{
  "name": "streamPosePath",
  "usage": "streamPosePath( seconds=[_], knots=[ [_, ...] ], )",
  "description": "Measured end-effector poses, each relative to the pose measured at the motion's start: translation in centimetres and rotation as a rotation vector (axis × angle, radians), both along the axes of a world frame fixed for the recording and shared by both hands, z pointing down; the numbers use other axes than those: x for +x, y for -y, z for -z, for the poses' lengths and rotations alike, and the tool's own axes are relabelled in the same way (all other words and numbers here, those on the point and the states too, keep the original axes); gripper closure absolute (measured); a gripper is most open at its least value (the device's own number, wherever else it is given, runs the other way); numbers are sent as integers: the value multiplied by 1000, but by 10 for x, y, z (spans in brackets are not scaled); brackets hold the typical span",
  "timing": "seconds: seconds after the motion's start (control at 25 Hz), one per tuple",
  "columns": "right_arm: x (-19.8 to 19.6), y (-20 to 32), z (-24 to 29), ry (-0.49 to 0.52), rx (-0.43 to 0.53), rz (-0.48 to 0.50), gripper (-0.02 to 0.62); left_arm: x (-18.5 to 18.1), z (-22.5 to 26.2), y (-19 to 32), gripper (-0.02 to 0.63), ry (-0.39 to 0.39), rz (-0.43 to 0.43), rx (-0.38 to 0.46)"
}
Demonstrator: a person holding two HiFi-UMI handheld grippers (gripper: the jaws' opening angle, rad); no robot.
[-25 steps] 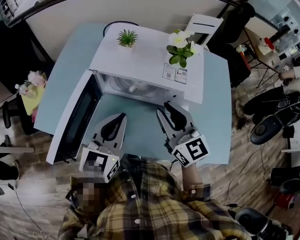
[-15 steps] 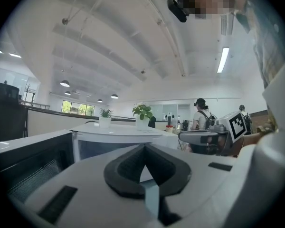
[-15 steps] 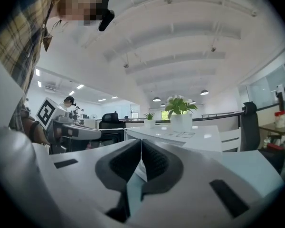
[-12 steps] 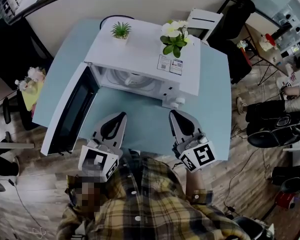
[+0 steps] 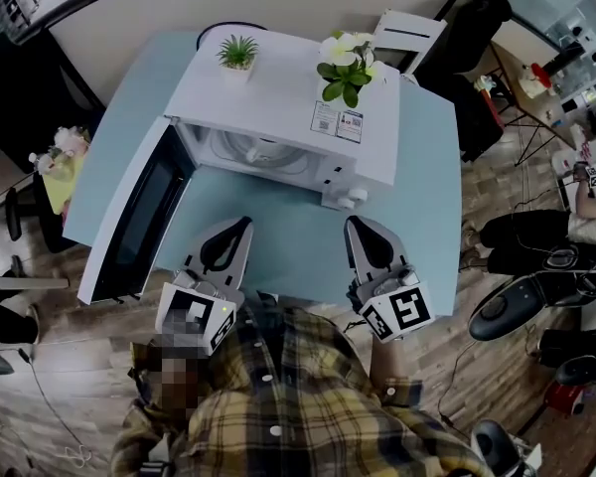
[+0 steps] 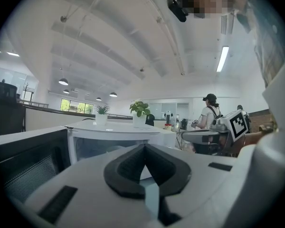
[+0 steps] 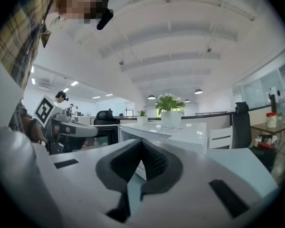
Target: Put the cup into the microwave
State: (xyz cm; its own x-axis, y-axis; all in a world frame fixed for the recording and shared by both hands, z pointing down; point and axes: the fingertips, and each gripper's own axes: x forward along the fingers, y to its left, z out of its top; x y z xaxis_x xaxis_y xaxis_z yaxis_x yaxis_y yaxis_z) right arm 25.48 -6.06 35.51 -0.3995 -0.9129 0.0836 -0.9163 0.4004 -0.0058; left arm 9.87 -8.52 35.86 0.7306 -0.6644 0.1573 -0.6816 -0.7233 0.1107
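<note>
The white microwave (image 5: 278, 97) stands on the blue table (image 5: 427, 197) with its door (image 5: 134, 222) swung wide open to the left. Inside the cavity a pale cup (image 5: 261, 147) shows dimly on the turntable. My left gripper (image 5: 240, 229) hovers over the table in front of the door opening, shut and empty. My right gripper (image 5: 361, 227) hangs just in front of the microwave's control side, also shut with nothing between its pads. The left gripper view has the closed jaws (image 6: 143, 148) facing the open cavity (image 6: 109, 148). The right gripper view has its closed jaws (image 7: 141, 144) facing the microwave's right front corner (image 7: 175, 132).
A small green plant (image 5: 237, 51) and a pot of white flowers (image 5: 344, 63) stand on the microwave's top. A white chair (image 5: 402, 33) is behind the table. A yellow side table with flowers (image 5: 60, 162) sits at the left. A person (image 6: 210, 113) stands far off.
The right gripper's jaws were apart by the microwave's mouth and have closed empty. It has drawn back to the right and toward me. The left gripper has barely shifted.
</note>
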Motion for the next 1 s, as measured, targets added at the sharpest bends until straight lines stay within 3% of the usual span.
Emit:
streamPosePath(
  seconds=[1.0],
  knots=[
    [3,-6,-5,44,-15,-1,594,0,-4,-9,615,9,6,-1]
  ],
)
